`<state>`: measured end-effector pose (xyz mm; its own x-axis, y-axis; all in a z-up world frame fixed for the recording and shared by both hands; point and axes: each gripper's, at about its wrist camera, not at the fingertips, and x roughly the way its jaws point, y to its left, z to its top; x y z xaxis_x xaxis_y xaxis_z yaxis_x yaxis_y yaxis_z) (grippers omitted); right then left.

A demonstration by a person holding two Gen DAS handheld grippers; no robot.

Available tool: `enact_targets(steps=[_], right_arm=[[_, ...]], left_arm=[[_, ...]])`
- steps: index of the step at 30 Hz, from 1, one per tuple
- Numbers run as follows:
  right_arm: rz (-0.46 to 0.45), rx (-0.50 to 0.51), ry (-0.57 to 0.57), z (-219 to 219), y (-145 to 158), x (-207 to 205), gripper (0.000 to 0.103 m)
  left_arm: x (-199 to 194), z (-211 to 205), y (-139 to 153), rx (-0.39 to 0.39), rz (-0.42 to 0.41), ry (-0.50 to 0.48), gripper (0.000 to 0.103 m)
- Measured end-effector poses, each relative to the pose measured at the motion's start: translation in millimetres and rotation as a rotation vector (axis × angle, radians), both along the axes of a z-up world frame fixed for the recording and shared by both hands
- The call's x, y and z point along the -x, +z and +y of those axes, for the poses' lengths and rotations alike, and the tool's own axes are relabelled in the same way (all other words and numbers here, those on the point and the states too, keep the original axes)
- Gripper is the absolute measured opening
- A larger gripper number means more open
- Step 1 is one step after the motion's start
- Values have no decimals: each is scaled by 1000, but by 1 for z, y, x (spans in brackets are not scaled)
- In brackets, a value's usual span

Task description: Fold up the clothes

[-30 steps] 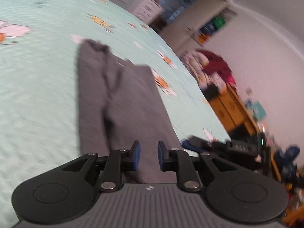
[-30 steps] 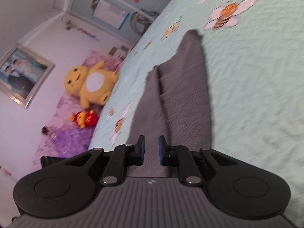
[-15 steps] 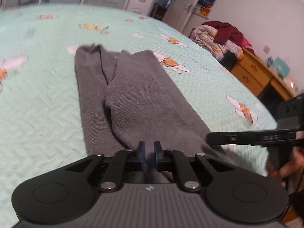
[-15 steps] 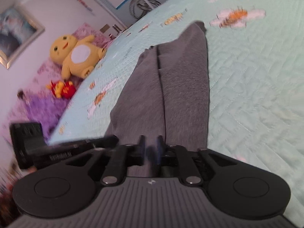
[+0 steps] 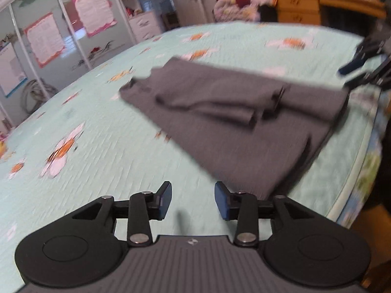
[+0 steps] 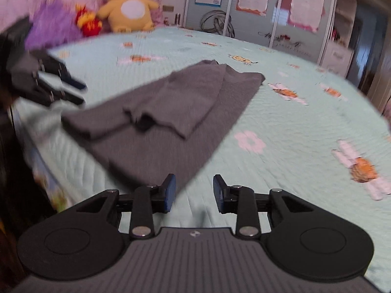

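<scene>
Garment (image 5: 234, 112) flat (grey); both grippers (image 5: 193, 204) (image 6: 194, 193) hover, fingers spread.

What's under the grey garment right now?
The grey garment lies flat on the mint flowered bedspread, near the bed's edge. A folded layer rests on its lower layer. Anything beneath the cloth is covered and cannot be seen.

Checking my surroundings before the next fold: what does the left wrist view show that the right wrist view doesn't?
Only the left wrist view shows the wooden dresser and the clothes pile. Only the right wrist view shows the yellow plush toy and the purple pillow. Both show the grey garment flat on the green bedspread, with the left gripper and right gripper open, holding nothing.
</scene>
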<state>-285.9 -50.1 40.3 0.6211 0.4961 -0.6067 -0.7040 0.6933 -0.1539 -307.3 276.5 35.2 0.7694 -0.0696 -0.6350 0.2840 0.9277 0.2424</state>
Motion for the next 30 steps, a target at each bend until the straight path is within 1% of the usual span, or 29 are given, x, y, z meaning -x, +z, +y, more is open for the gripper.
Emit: enact_targets(steps=[4,10,13,14,15,16,18,19,22,23,25,28,30], right_arm=[[-62,117,8,4,-14,13,34],[-81,100,3,4,-14,14,35],[53,-104,-85,-7,-3,-11,35],[112,-191,-110,-12,0,-25,36],[170,-276,-134,-17,2,-39,43],[223,-356,-162,-22,3,-55,52],[335,-501,-213,-29,3,-90,55],[394,-567,-237,-31,1,-110,55],[549,-748,-287,-32,-7,-169,55],[580,-790,-298,-29,-11,-189,55],[609,-829,-318,-20,-18,-229,55],[632,-827,-339,1,-30,-289,57],[683,-851,-367,11,-44,-323,57]], left_arm=[[-18,15,4,128,16,62,42],[-44,37,11,321,39,155,44],[-57,48,14,417,51,202,44],[-61,51,15,449,55,217,44],[-66,55,16,481,59,233,44],[-77,60,17,523,63,248,45],[-109,71,21,626,71,278,46],[-126,75,21,656,70,292,47],[-179,83,20,687,60,337,49],[-197,87,18,699,61,355,49],[-232,100,9,743,67,403,49],[-278,120,-6,821,86,467,49],[-304,131,-15,869,95,492,49]])
